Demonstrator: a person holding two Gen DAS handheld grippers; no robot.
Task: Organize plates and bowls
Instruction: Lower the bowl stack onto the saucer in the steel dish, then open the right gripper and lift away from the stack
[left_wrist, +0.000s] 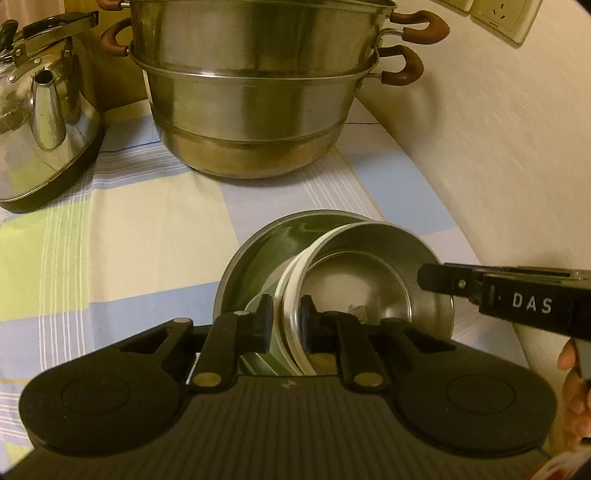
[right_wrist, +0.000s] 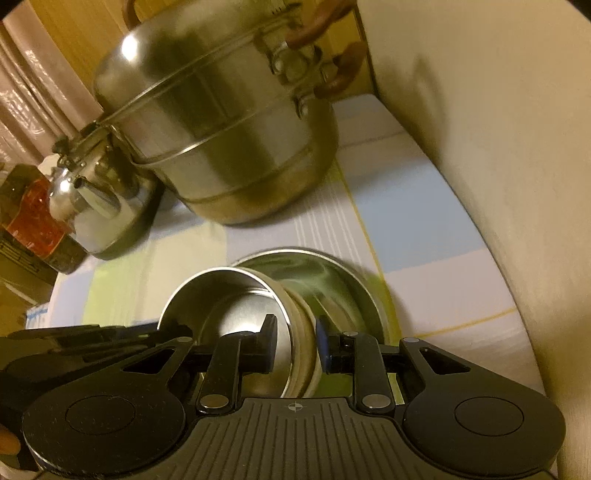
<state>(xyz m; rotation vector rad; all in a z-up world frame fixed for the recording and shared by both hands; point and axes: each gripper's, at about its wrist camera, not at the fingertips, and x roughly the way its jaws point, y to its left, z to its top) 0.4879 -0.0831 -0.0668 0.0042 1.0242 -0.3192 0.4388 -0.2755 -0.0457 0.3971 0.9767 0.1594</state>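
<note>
Bowl (left_wrist: 354, 273) rim clamped by both grippers' jaws, tilted inside larger bowl (left_wrist: 258, 243).

A checked tablecloth (left_wrist: 155, 221) in pale blue, cream and light green covers the table, which stands against a cream wall (left_wrist: 480, 129) on the right, where a wall socket (left_wrist: 502, 14) sits high up. At the back stand a large stacked steel steamer pot (left_wrist: 251, 110) with brown handles and, to its left, a steel kettle (left_wrist: 40, 129). A pinkish curtain (right_wrist: 33, 92) hangs beyond, and the light is dim, warm and yellowish.
</note>
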